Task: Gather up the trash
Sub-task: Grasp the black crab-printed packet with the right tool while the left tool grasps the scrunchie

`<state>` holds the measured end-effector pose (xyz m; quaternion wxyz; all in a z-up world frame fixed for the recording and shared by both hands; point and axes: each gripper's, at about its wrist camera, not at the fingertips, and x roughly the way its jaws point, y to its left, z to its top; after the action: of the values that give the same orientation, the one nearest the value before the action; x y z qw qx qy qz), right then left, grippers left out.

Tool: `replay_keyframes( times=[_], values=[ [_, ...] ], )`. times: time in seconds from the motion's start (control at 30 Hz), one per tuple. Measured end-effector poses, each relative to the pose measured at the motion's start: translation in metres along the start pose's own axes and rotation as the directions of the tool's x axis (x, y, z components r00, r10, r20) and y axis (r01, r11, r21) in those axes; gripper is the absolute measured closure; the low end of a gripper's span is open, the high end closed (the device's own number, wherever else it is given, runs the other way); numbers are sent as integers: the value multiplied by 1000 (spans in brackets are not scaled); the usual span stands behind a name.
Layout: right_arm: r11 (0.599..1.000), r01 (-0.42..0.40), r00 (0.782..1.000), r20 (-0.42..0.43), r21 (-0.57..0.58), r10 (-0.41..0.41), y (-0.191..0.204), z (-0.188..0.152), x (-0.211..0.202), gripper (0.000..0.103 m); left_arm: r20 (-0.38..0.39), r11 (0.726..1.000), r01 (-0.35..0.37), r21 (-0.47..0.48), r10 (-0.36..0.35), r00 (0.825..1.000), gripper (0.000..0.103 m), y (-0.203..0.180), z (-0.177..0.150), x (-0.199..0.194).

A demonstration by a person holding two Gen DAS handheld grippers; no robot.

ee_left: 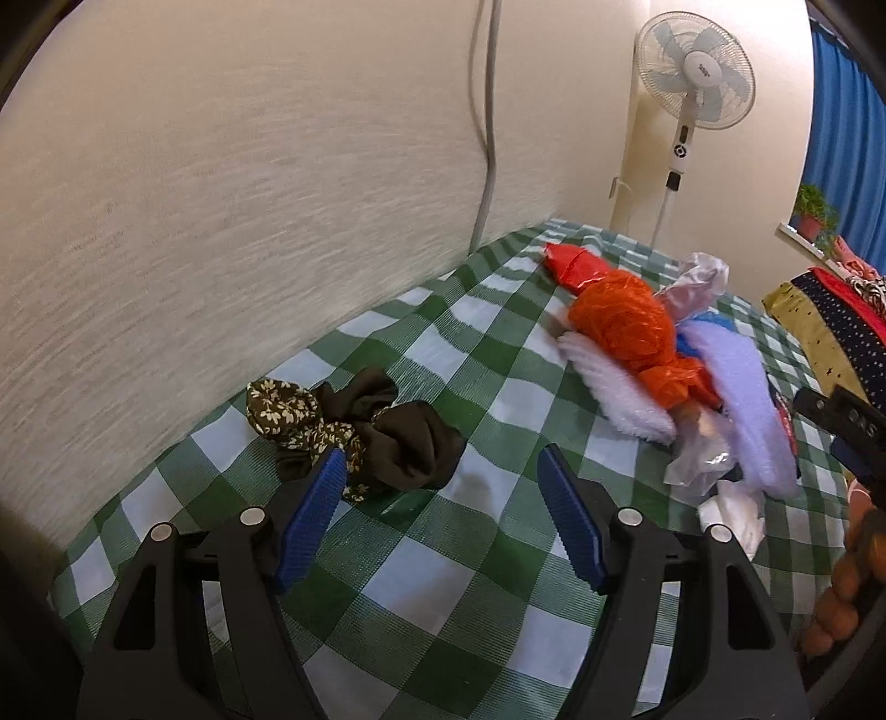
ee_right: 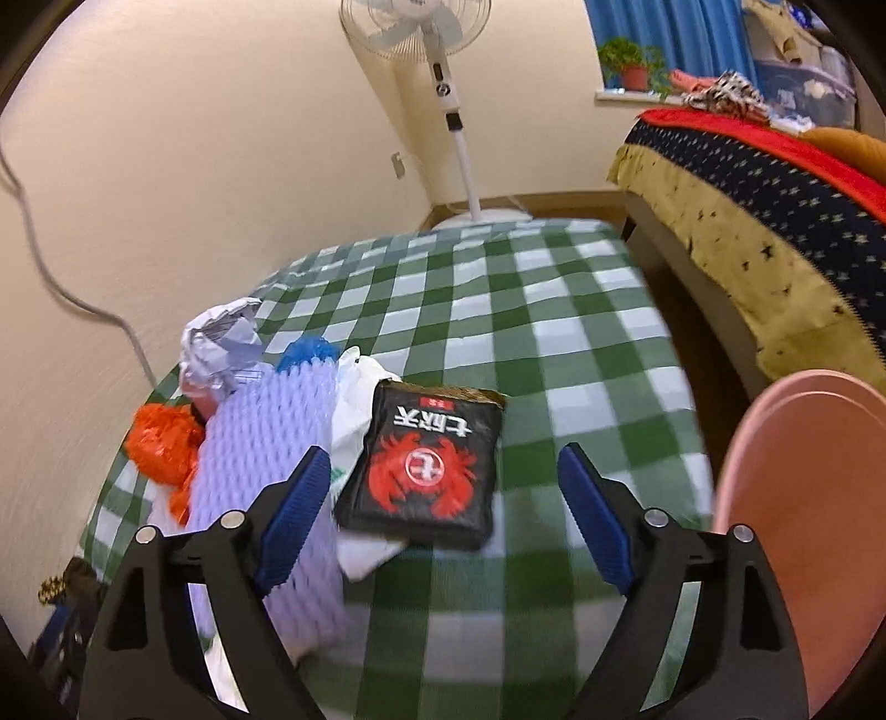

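Tilting downward, both the left tool (ee_left: 437, 471) and right tool (ee_right: 437, 476) gape empty above the checked cloth (ee_right: 554, 343).

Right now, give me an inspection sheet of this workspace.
Surface: green-and-white checked cloth covering the table, bare on its right part.
Job's things: black crab-print packet lying on a white plastic bag; lilac foam net; orange plastic bag; red wrapper; crumpled paper; pink bin at the table's right edge.
Clutter: dark floral cloth lying apart from the pile.
Grippers: left gripper open, fingers empty, near the cloth; right gripper open around the packet, not pressing it.
Cables: grey cable running down the wall.
Surroundings: standing fan, potted plant, blue curtain, bed with patterned blankets.
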<state>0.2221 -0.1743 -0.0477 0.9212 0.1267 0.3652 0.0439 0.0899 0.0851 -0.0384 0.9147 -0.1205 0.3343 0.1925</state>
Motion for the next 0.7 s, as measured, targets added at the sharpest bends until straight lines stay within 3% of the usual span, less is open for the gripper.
replay_keyframes(
  times=[0.23,0.43,0.53,0.7],
  values=[
    [1000,22,995,-100,-1,-22,3,-2,31,19,-7,999,-29,-31,28,1000,33,8,2,7],
    [999,28,994,-103,30,-25,-5,-4,29,44,-31,998,-34,-55,32,999,38,13,3,12],
    [999,21,996,-92,39,-18,-10,-7,24,49,-32,998,-29,-56,27,999,44,13,2,13],
    [998,36,998,-54,44,-33,-18,-12,8,50,-37,997,-20,-73,17,999,67,16,2,14]
  ],
)
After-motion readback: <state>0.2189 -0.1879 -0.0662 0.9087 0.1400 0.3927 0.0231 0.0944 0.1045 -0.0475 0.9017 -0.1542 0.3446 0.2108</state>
